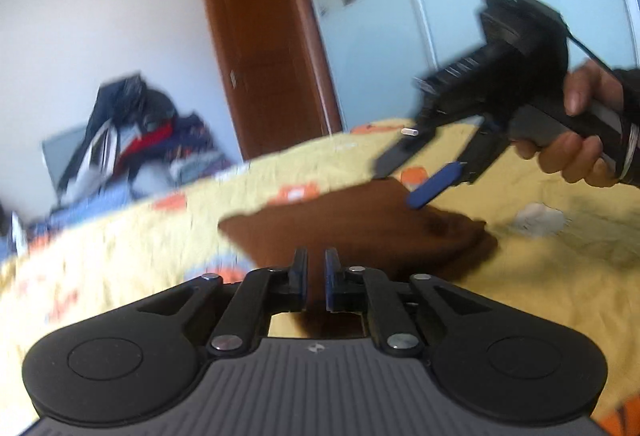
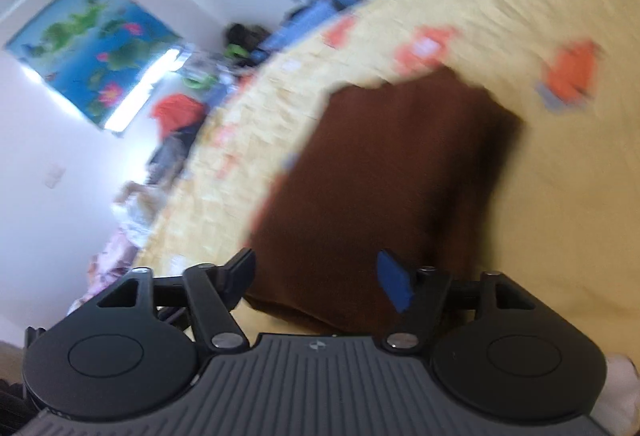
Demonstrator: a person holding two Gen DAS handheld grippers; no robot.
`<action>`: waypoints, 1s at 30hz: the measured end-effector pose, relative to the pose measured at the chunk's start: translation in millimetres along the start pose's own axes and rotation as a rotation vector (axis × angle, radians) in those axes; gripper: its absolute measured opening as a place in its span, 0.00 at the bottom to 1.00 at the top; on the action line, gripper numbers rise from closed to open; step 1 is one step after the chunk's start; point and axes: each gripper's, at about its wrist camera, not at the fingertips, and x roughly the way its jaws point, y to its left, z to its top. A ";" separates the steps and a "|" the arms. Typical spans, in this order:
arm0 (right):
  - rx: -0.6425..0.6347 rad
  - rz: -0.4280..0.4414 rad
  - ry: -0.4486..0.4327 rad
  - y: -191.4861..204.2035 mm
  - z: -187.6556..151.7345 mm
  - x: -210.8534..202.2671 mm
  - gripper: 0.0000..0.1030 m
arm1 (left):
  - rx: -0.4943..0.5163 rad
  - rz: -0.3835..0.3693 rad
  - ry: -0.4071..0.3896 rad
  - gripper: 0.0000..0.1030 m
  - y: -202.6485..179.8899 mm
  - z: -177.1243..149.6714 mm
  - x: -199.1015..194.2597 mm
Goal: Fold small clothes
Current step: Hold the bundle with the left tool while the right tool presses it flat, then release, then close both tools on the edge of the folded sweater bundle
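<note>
A small brown garment (image 1: 360, 232) lies folded flat on the yellow bedspread (image 1: 160, 236). My left gripper (image 1: 316, 268) is at its near edge with the jaws nearly together; a strip of brown cloth shows in the narrow gap. My right gripper (image 1: 404, 184), held in a hand, hovers open above the garment's far right corner. In the right wrist view the brown garment (image 2: 392, 172) fills the middle and my right gripper (image 2: 316, 276) is open and empty just above its near edge. Both views are blurred.
A pile of clothes and bags (image 1: 132, 140) lies at the far left edge of the bed. A wooden door (image 1: 272, 56) and pale wardrobe panels (image 1: 400, 16) stand behind. A white cloth patch (image 1: 540, 218) lies on the bedspread at right.
</note>
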 end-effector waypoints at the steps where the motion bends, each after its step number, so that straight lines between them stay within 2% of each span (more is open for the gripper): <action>1: -0.017 0.000 0.002 4.6 7.4 8.1 0.76 | 0.012 -0.001 0.000 0.10 -1.7 1.9 15.7; 2: -0.028 -0.015 0.010 6.8 13.6 16.8 0.76 | 0.022 -0.019 0.035 0.15 -4.4 1.6 33.5; 3: -0.031 -0.033 0.023 7.0 18.9 26.0 0.76 | 0.028 -0.046 0.115 0.22 -8.6 -0.5 52.7; 5: -0.023 -0.101 0.083 -2.8 21.5 46.0 0.79 | -0.016 -0.087 0.245 0.21 -12.4 -13.3 77.5; 6: -0.036 -0.164 0.122 -10.4 17.9 55.7 0.77 | -0.061 -0.084 0.218 0.21 -11.5 -18.0 76.1; 7: -0.094 -0.184 0.115 -17.2 10.3 58.5 0.75 | -0.100 -0.093 0.226 0.21 -9.5 -18.8 76.3; 8: -0.132 -0.151 0.088 -21.1 3.4 54.4 0.76 | -0.145 -0.105 0.236 0.20 -5.0 -18.1 78.1; 9: -0.114 -0.129 0.068 -25.1 -0.3 49.8 0.76 | -0.189 -0.117 0.244 0.20 0.0 -17.4 79.7; 12: -0.072 -0.123 0.058 -23.1 -0.6 42.5 0.76 | -0.264 -0.160 0.266 0.21 10.3 -6.8 73.5; 14: -0.006 -0.115 0.027 -22.3 9.0 27.5 0.77 | -0.413 -0.229 0.223 0.24 36.8 0.8 54.3; 15: 0.020 -0.097 -0.018 -23.6 13.7 14.9 0.78 | -0.495 -0.244 0.191 0.34 53.7 2.8 47.3; 16: 0.041 -0.083 -0.075 -28.3 19.5 0.2 0.86 | -0.581 -0.231 0.167 0.46 72.0 3.3 45.0; 17: 0.066 -0.090 -0.127 -35.9 25.0 -11.3 0.99 | -0.664 -0.201 0.161 0.79 89.2 2.2 48.1; 18: 0.099 -0.117 -0.165 -45.1 29.6 -18.3 1.00 | -0.759 -0.163 0.167 0.92 107.0 -1.9 54.9; 19: 0.143 -0.150 -0.168 -57.8 34.4 -20.2 1.00 | -0.849 -0.148 0.193 0.91 123.4 -8.2 66.2; 21: 0.233 -0.210 -0.122 -81.0 43.1 -10.3 0.98 | -1.000 -0.164 0.288 0.91 148.6 -22.1 96.5; 23: 0.268 -0.229 -0.084 -95.9 46.5 3.5 0.97 | -1.101 -0.186 0.350 0.91 163.4 -32.8 125.2; 26: 0.272 -0.200 -0.097 -102.5 50.5 19.5 1.00 | -1.149 -0.251 0.395 0.91 167.4 -38.1 159.8; 29: 0.319 -0.134 -0.128 -109.8 54.9 30.6 1.00 | -1.173 -0.332 0.384 0.91 165.5 -34.2 186.0; 30: 0.344 -0.105 -0.132 -111.9 56.3 34.4 0.96 | -1.185 -0.355 0.386 0.90 165.5 -33.1 192.6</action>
